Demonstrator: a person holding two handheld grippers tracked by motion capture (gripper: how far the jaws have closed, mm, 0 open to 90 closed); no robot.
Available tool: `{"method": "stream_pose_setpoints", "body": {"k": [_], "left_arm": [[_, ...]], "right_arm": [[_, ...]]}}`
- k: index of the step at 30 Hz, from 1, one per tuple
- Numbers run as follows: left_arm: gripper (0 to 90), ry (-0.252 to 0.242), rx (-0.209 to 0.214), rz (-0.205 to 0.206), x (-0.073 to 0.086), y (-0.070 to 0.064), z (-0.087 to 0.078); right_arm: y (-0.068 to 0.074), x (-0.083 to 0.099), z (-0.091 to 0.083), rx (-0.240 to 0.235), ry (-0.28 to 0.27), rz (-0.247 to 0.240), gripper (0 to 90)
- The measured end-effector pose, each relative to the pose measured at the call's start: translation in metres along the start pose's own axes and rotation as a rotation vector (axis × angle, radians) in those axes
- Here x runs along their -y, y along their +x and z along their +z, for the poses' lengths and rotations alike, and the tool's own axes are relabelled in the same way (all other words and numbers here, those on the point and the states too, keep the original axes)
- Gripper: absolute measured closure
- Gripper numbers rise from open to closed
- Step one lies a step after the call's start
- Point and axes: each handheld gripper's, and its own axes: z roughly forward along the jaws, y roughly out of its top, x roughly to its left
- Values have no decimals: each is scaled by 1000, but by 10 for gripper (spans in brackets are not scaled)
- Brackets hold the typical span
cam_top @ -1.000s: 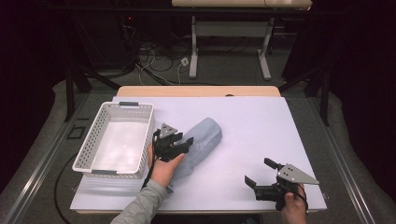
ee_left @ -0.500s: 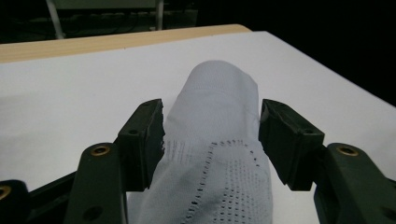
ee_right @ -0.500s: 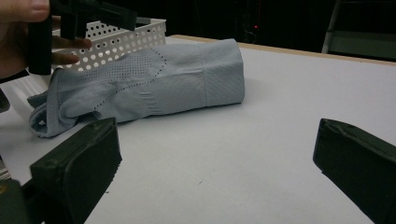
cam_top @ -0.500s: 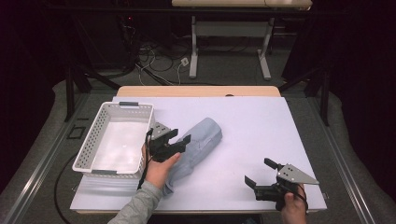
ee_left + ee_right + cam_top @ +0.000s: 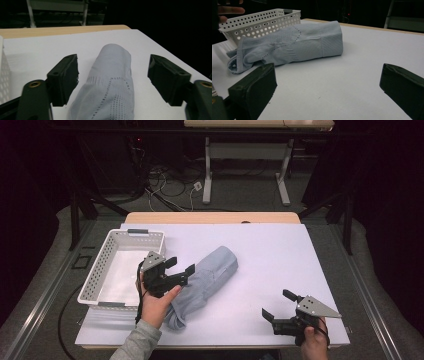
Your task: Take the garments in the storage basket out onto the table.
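The right gripper [image 5: 278, 305] rests at the table's [image 5: 280, 250] near edge, jaws spread wide and empty. Farther in, the left gripper [image 5: 180, 266] hovers with jaws apart over a rolled grey cloth [image 5: 210, 276] lying mid-table, just beside the white basket [image 5: 97, 270].

I saw a pale blue knitted cloth sleeve [image 5: 294, 45], soft and matt with perforated patches, a white perforated plastic basket [image 5: 107, 265], smooth, and a matt white tabletop [image 5: 270, 260] edged in pale wood.
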Motion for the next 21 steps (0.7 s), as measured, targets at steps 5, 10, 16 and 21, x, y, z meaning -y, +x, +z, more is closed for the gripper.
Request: {"method": "stream_pose_setpoints", "body": {"k": [5, 10, 16, 21], "left_arm": [[161, -13, 13, -4, 4, 5, -15], [122, 0, 12, 33, 12, 9, -25], [32, -9, 31, 23, 22, 16, -35], [4, -30, 33, 20, 31, 20, -43]], "right_arm": [[0, 0, 0, -1, 2, 8, 6], [1, 1, 1, -1, -1, 7, 6], [1, 2, 2, 2, 9, 7, 6], [0, 4, 4, 12, 28, 16, 6]]}}
